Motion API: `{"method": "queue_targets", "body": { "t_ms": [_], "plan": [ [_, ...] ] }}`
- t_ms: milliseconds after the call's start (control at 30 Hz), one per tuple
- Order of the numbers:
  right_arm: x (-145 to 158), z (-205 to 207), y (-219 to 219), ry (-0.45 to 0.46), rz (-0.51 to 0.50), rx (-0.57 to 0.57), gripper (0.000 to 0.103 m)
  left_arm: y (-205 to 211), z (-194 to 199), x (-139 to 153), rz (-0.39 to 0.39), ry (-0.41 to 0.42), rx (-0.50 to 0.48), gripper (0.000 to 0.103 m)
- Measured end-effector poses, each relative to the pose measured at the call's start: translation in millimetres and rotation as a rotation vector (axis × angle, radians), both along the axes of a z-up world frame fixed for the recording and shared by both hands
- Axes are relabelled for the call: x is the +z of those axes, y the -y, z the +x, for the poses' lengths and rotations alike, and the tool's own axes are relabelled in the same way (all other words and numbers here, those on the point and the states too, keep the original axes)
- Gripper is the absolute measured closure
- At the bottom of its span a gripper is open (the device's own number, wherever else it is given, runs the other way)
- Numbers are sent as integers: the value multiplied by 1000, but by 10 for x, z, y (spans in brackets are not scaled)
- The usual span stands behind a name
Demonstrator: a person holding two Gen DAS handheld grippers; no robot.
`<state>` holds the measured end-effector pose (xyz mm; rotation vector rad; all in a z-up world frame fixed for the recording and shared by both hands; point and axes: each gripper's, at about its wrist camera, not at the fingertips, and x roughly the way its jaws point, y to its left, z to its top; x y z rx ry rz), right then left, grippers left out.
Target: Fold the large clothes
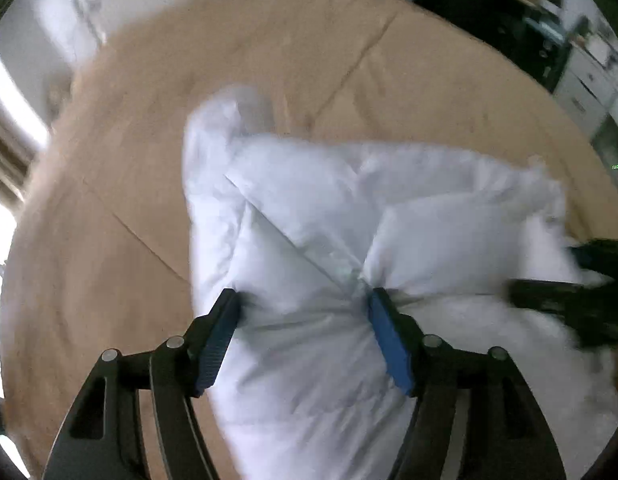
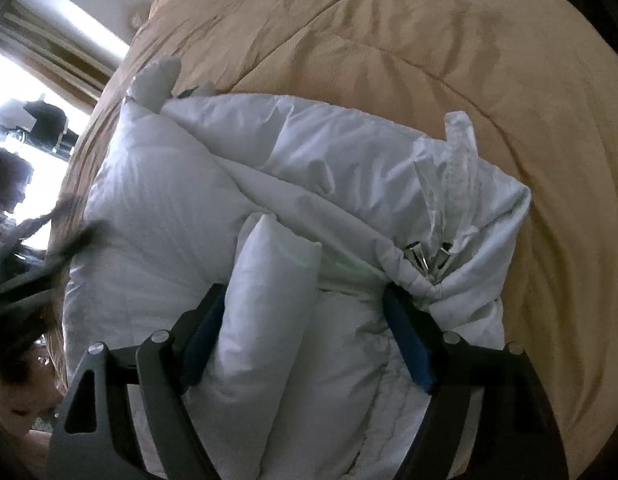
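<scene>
The left gripper [image 1: 303, 300] tilts steeply down, jaws spread over the puffy white quilted jacket [image 1: 389, 216] – no pad pressing; the jacket lies bunched on the tan bedspread [image 1: 269, 48]; the right gripper [image 2: 305, 298] angles down likewise, jaws apart, straddling a padded fold.

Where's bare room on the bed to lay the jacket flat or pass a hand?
Free: the tan quilted bedspread beyond the white puffy jacket, toward the far edge, and the strip off its sleeve side in the left wrist view. In the right wrist view, bedspread is bare past the drawstring end. Crowded: the near side, where left tongs and right tongs straddle jacket folds.
</scene>
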<state>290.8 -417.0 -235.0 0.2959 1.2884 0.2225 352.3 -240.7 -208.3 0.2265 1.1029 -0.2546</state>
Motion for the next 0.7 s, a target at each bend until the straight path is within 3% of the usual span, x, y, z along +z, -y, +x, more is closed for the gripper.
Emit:
{"method": "queue_targets", "body": {
  "t_ms": [33,100,167,233,333,400,533,600,667,700],
  "plan": [
    [59,-74,26,16,-16,-19,24,-24,3,-25,-16,1,8,34],
    [272,-256,44,82,-40,-57,25,13,-24,1,26,35,-16,34],
    [657,-571,-31,217,-95,-92,25,68,-56,3,64,64,-43,36],
    [1107,-994,-202,388,-60,-91,25,39,-66,7,68,78,-41,36],
    [1378,-1466,-477,519,-32,-58,25,10,-67,15,62,82,-36,36],
    [1299,-1705,-602,552,-20,-47,25,7,-63,-3,51,76,-31,36],
    [413,-1830,-613,364,-29,-110,27,49,-168,9,20,77,-43,34],
    [2,-1932,-451,357,36,-179,27,73,-235,29,6,87,-65,32],
    [-134,-1967,-298,352,131,-247,27,125,-255,74,41,98,-81,34],
    [-133,-1955,-303,356,119,-245,27,127,-250,116,30,87,-85,37]
  ]
}}
